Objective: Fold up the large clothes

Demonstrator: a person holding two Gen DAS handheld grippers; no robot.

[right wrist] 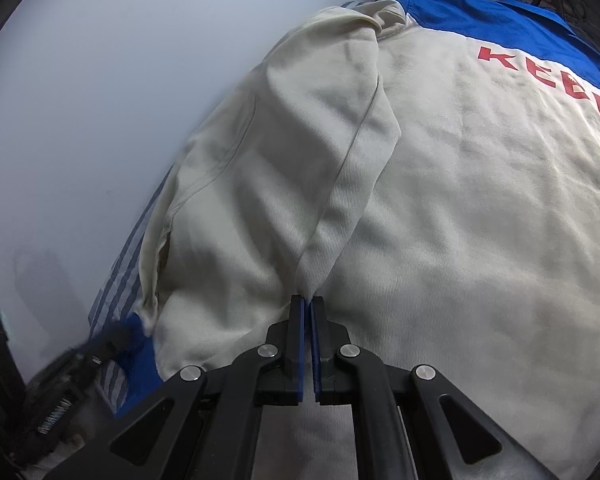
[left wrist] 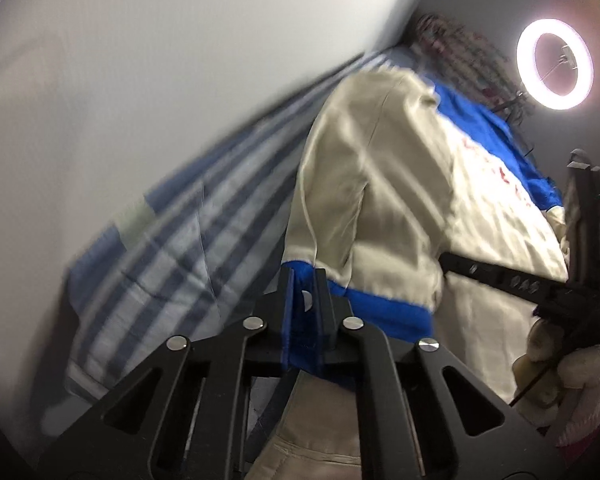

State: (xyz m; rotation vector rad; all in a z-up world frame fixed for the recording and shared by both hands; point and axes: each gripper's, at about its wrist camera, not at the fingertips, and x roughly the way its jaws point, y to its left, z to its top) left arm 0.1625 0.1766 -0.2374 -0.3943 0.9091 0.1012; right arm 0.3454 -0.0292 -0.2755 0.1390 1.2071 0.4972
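Left wrist view: the cream jacket [left wrist: 380, 184] lies on the striped bed [left wrist: 172, 248]. The left tongs [left wrist: 305, 300] pinch its blue cuff [left wrist: 380, 312]; the right tongs [right wrist: 308, 312] pinch a sleeve crease, likely to carry the sleeve inward.

A striped bedsheet [left wrist: 172, 248] in blue, grey and white runs diagonally across the left half of the left wrist view, blurred, and shows as a narrow strip at the lower left of the right wrist view. A plain pale wall [left wrist: 160, 60] fills the upper left in both views. A lit ring light [left wrist: 555, 64] glows at the upper right. A patterned fabric [left wrist: 452, 44] lies beside it, too blurred to identify.
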